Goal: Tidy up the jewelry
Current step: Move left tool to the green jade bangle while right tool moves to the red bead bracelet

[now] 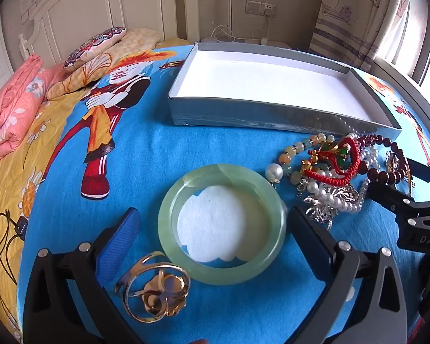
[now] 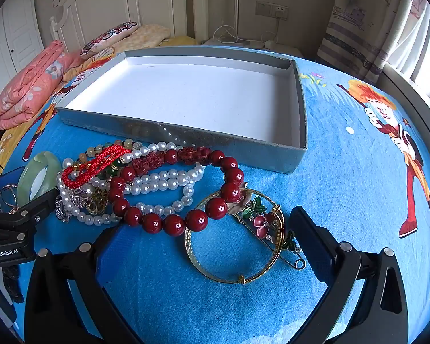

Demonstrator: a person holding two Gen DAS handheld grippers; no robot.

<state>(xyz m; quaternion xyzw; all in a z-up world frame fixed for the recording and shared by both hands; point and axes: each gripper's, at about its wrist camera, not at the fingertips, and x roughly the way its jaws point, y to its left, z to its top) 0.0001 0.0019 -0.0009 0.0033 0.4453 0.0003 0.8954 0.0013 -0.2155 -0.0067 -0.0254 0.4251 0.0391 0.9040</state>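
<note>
Looking down at the bed (image 1: 157, 154), I see my left gripper (image 1: 212, 229) with its fingers spread wide around a pale green bangle (image 1: 222, 223), not touching it; a gold ring (image 1: 154, 286) lies just beside the left finger. To the right, a tangled pile of pearl strands (image 2: 157, 183), a red cord (image 2: 94, 163) and a dark red bead bracelet (image 2: 186, 220) crowds the space in front of the box (image 2: 186, 136). Only the right camera shows the gold hoop brooch (image 2: 238, 246), which lies between the spread fingers of my right gripper (image 2: 215, 229), untouched. The box, white inside, holds nothing. Folded pink bedding (image 1: 11, 114) sits far left.
</note>
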